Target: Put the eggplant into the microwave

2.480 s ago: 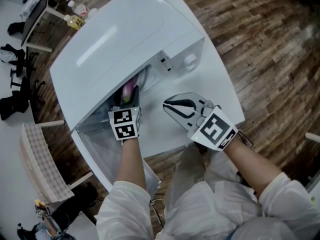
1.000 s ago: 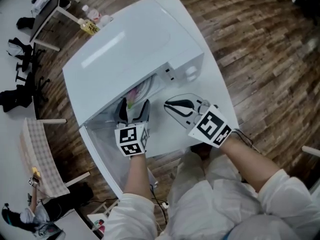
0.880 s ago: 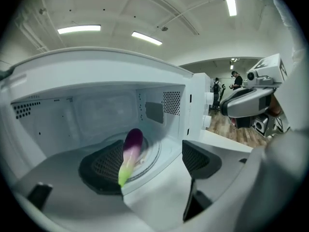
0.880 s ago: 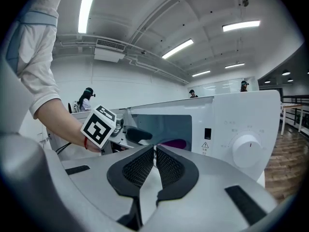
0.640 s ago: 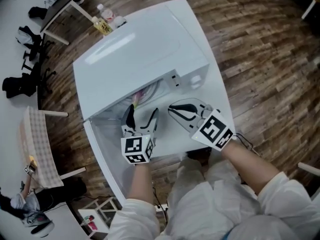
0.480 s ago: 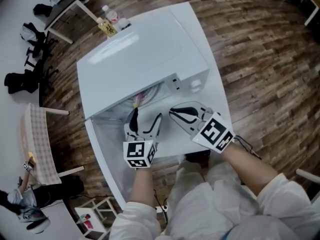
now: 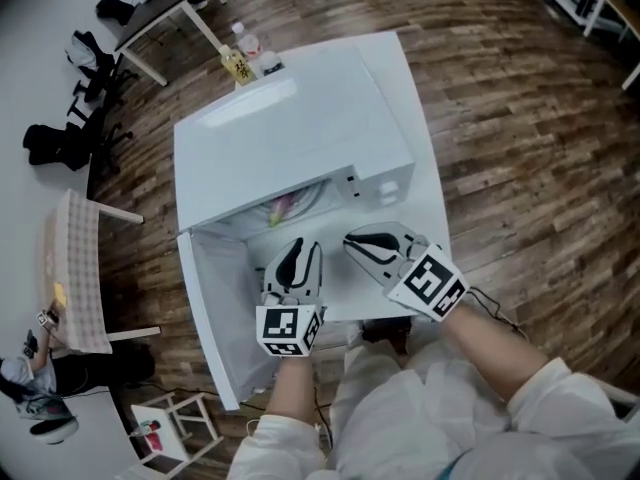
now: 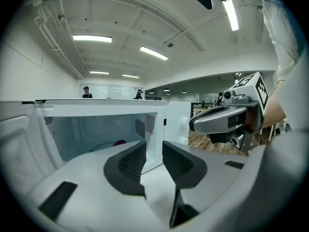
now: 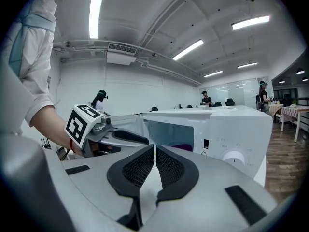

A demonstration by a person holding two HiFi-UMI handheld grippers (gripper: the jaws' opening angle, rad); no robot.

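The left gripper (image 8: 154, 153), its jaws just closing to a narrow gap with nothing between the pads, hangs before the open mouth of the microwave (image 7: 300, 138). Just beside it the right gripper (image 9: 154, 161) is level with it, its pads all but touching and likewise empty. Both point slightly downward toward the oven's front. The door (image 7: 215, 308) is swung wide on the left of the cavity, over the edge of the white table (image 7: 432, 230) that carries the oven.

Inside the cavity, well clear of both tools, lies the eggplant (image 9: 184, 147), only a purple patch of it visible low down near the chamber floor. Whether it rests on a turntable plate cannot be told from here. With the vegetable already in the chamber, the placing looks done and the door is not yet closed.

Should it need shifting, the eggplant would likely be fairly light and firm, but its smooth, glossy skin would tend to slip between hard pads and to bruise under a hard squeeze. The surest hold would probably be across the thick middle of the body, jaws wide and closing gently, rather than on the tapering end or the stem. Dark wooden floor (image 7: 520, 108) surrounds the table
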